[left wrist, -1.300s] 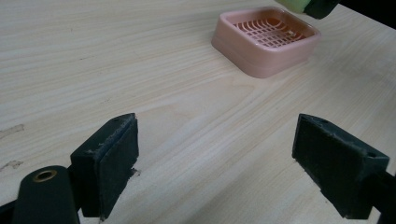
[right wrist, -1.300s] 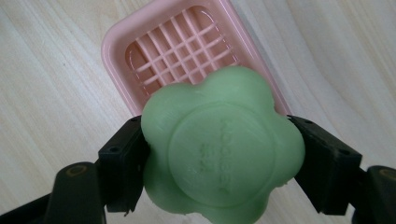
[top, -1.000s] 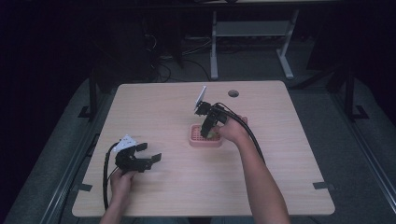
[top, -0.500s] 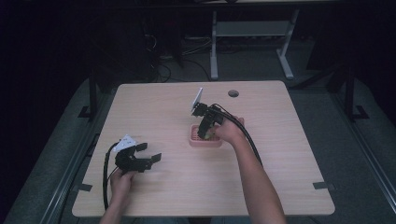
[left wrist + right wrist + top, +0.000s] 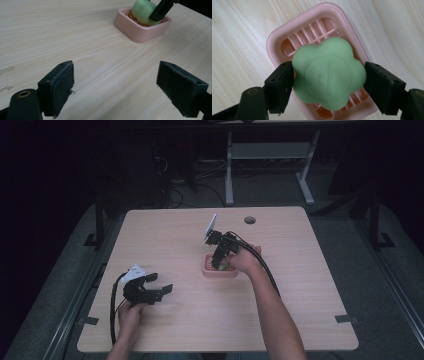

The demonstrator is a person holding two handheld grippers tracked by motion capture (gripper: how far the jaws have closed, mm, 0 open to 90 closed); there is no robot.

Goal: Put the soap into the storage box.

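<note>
Your right gripper clamps its fingers on the green flower-shaped soap, held over the pink soap dish at frame centre. Your left gripper idles wide on the table. Next, likely lower gently, then release.

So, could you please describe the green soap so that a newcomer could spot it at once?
On the wooden table, find the pink soap dish near its middle. The green soap sits between the right gripper jaws above it: pale green, flower-shaped with rounded lobes.
</note>
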